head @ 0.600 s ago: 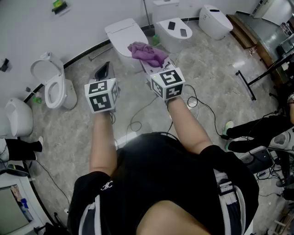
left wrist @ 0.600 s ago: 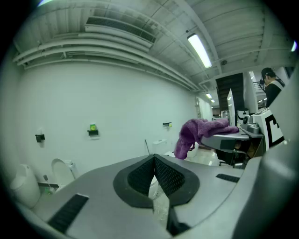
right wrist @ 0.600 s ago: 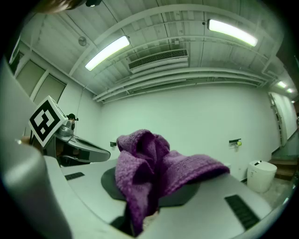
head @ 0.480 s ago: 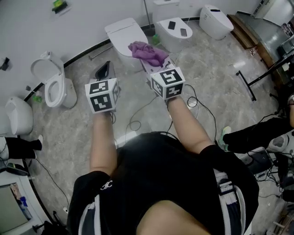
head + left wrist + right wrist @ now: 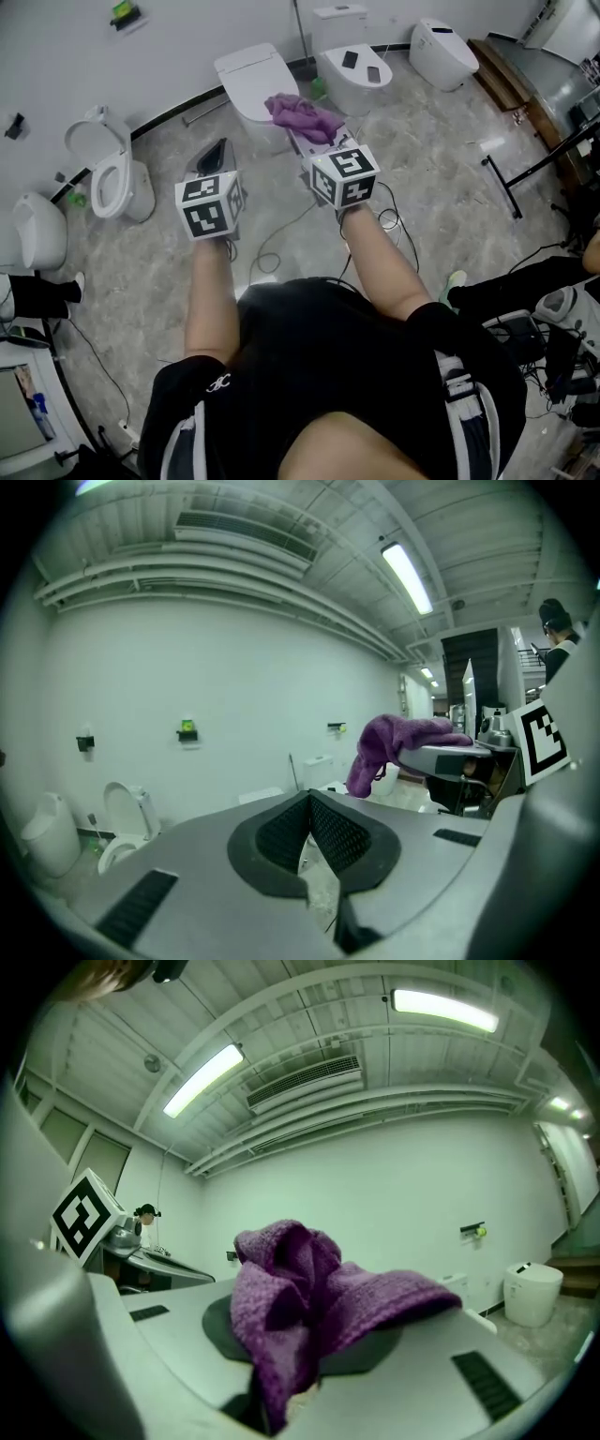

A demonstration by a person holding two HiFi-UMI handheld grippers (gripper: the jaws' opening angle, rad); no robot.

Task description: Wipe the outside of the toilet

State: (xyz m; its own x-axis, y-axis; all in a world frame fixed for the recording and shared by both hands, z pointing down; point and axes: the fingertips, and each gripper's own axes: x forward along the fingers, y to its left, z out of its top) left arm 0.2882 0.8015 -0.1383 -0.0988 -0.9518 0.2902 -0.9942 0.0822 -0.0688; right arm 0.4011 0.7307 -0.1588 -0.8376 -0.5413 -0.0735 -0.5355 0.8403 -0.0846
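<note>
**Fingers.** The left gripper [image 5: 308, 801] has its ribbed black pads [image 5: 281, 836] pressed together at the tips, with nothing between them. The right gripper [image 5: 314, 1358] pinches a purple cloth [image 5: 309, 1283]. The cloth bunches above the jaws and droops over both pads.

**Task item.** In the head view the toilet [image 5: 253, 80] is white and glossy, with its flat lid closed. It stands against the wall at 12 o'clock from the grippers. The cloth hangs just in front of its near edge, toward 1 o'clock; contact cannot be confirmed.

**Surroundings.** An open-seat toilet [image 5: 105, 178] stands at 9 o'clock from the left gripper. A second closed toilet [image 5: 354, 70] stands at 1 o'clock.

**Change from 0.5 s earlier.** Both grippers hold the same relative position and the cloth remains pinched. The whole scene sits slightly lower in the head view.

**View differences.**
- Only the head view shows the toilet lid from above.
- The left gripper view shows the cloth from the side, draped off the right gripper at 2 o'clock.
- In the right gripper view the cloth blocks the centre, and the task toilet is not visible.
</note>
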